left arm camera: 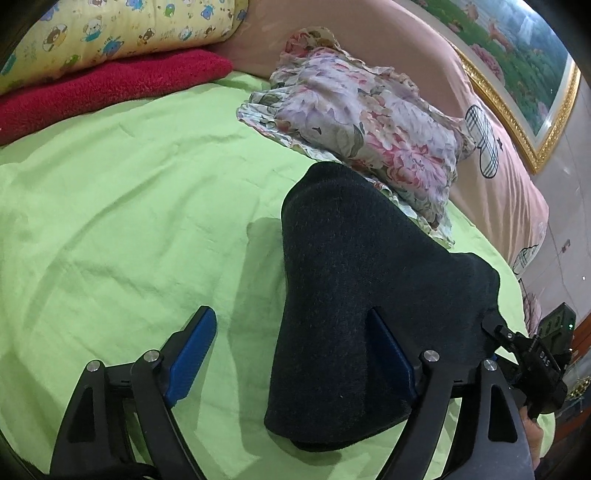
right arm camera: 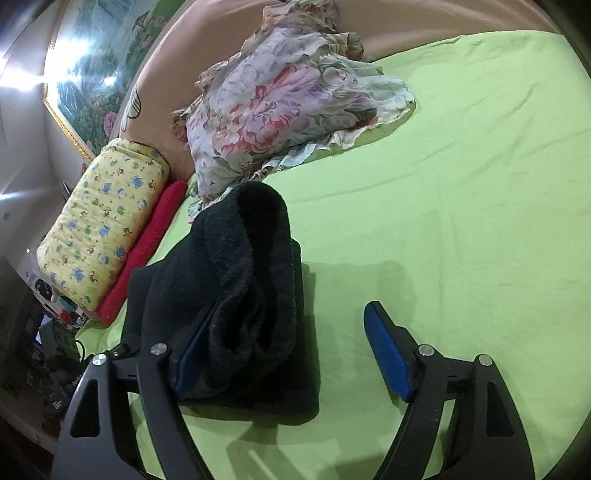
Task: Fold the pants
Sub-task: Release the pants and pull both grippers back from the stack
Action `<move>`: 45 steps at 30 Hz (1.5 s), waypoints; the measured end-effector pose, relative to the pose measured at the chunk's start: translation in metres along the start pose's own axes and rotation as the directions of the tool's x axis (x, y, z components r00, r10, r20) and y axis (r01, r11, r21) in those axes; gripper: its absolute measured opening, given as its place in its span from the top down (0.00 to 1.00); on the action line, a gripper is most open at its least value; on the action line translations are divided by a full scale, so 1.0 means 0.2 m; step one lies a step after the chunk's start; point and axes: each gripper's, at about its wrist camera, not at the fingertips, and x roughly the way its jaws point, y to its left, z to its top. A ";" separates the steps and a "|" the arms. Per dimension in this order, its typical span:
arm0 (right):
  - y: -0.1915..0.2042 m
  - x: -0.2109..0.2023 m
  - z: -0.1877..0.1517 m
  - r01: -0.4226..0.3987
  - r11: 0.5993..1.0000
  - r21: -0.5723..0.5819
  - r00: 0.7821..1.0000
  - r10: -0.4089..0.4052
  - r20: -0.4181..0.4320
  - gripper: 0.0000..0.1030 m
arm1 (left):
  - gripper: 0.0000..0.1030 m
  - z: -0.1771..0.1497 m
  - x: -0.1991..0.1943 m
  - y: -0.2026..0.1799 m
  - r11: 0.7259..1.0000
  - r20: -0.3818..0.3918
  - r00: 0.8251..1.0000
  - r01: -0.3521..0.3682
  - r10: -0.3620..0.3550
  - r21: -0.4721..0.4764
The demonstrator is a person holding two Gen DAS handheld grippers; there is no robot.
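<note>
Looking along my left gripper (left arm camera: 291, 345), I see its jaws spread wide, gripping nothing; the right blue pad is pressed against, and partly tucked under, the folded dark pants (left arm camera: 354, 295), while the left pad hangs free over the green sheet (left arm camera: 129, 206). My right gripper (right arm camera: 291, 343) is likewise released, jaws far apart: its left pad lies against the side of the pants (right arm camera: 236, 280), half buried in the fuzzy fabric, and its right pad hovers over bare sheet.

The pants sit as a thick, bunched bundle on the bed, charcoal and felt-like on the outer face, with a darker fleecy lining showing in rolled folds from the right wrist view. Their far end touches the ruffled edge of a floral pillow (left arm camera: 369, 122), whose cover is thin, crinkled cloth printed with pink and lilac blooms. The sheet is smooth cotton with light creases. A red plush blanket (left arm camera: 110, 92) lies folded flat beside a plump yellow cartoon-print bolster (left arm camera: 129, 33). Behind them rises a padded pink headboard (left arm camera: 491, 155), and above it a gold-framed landscape painting (left arm camera: 524, 70).
</note>
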 end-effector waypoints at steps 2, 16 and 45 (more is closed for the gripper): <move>0.00 -0.02 -0.01 -0.010 1.000 0.000 1.000 0.010 0.013 0.23 | 0.18 0.00 -0.01 0.00 1.000 0.009 1.000 -0.012 0.012 0.002; 0.17 -0.28 -0.18 0.047 0.988 -0.147 0.989 -0.025 0.147 0.22 | 0.15 -0.22 -0.23 -0.20 0.958 0.139 0.971 -0.217 0.193 0.189; 0.39 -0.20 -0.30 0.155 0.905 -0.397 0.986 -0.120 0.112 0.13 | 0.13 -0.29 -0.09 -0.27 0.903 0.037 0.959 -0.278 0.282 0.327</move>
